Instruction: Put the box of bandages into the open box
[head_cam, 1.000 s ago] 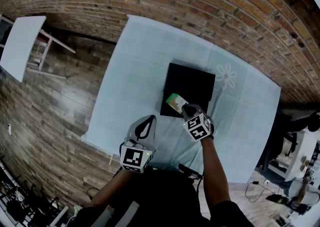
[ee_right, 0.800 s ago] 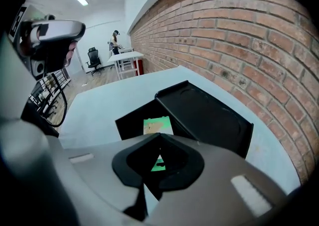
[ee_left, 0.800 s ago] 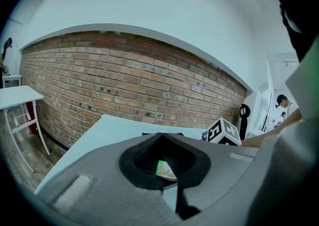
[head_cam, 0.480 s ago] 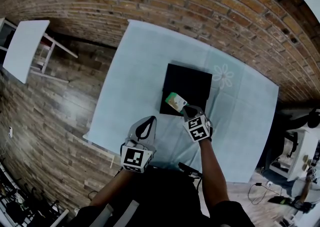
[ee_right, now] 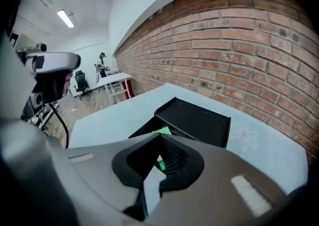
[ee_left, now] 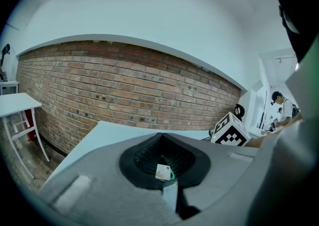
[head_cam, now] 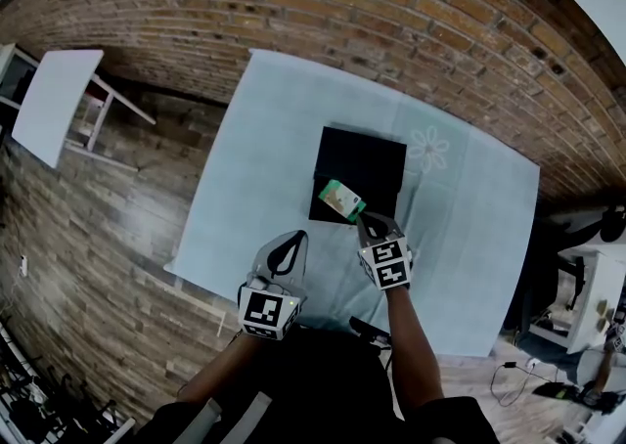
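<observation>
Far left: a white side table (head_cam: 54, 100) on the wooden floor (head_cam: 117, 237), well apart from everything else. Next, a table (head_cam: 264, 129) under a pale blue cloth, near a brick wall (head_cam: 391, 2). Above its front edge, the left hand-held gripper (head_cam: 293, 235): jaws together, nothing clamped between them, apart from the task's things. Just right of that, the box of bandages (head_cam: 341, 199), green and white, tilted, held up over the near left corner of the open box (head_cam: 367, 163). Pinched at its near end by the right hand-held gripper (head_cam: 360, 220), jaws clamped tight on it. Open box black, lying flat around the middle of the table. Further right, a white flower print (head_cam: 428, 151) on the cloth, just beside the open box.
</observation>
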`<action>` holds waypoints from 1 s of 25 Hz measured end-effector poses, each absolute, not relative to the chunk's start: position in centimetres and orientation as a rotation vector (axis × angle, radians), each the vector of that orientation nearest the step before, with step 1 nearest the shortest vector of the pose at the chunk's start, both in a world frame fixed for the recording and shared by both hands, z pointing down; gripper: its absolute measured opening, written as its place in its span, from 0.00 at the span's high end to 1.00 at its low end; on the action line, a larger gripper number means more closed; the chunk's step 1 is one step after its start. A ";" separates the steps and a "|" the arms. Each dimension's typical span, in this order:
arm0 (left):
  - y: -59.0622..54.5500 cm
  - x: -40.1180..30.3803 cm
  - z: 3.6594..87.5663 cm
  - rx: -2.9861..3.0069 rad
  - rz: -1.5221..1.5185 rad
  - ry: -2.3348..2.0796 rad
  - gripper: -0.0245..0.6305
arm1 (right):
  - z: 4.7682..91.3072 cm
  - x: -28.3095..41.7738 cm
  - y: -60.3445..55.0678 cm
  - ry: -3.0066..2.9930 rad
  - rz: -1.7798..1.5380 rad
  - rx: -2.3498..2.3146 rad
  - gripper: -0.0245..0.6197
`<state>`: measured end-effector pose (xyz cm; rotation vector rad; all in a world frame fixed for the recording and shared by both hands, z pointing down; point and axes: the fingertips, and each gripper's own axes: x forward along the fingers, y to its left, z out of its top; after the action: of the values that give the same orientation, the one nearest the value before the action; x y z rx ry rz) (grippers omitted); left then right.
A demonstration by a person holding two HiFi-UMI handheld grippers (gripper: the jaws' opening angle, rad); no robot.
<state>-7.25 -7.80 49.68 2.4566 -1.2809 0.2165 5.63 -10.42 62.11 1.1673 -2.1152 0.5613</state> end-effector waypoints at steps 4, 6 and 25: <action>-7.0 -6.8 48.8 2.470 0.206 -1.278 0.96 | 59.7 6.8 -9.5 -2.149 0.574 1.276 0.96; -6.6 -6.7 48.3 2.480 0.199 -1.277 0.96 | 58.1 7.1 -8.9 -2.179 0.575 1.334 0.96; -3.6 -5.3 46.8 2.512 0.174 -1.315 0.96 | 46.6 7.0 0.1 -2.453 0.425 1.706 0.96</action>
<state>-5.31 -3.62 46.76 2.5120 -1.3149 0.1743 6.98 0.13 46.56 1.7056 -2.4532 0.4250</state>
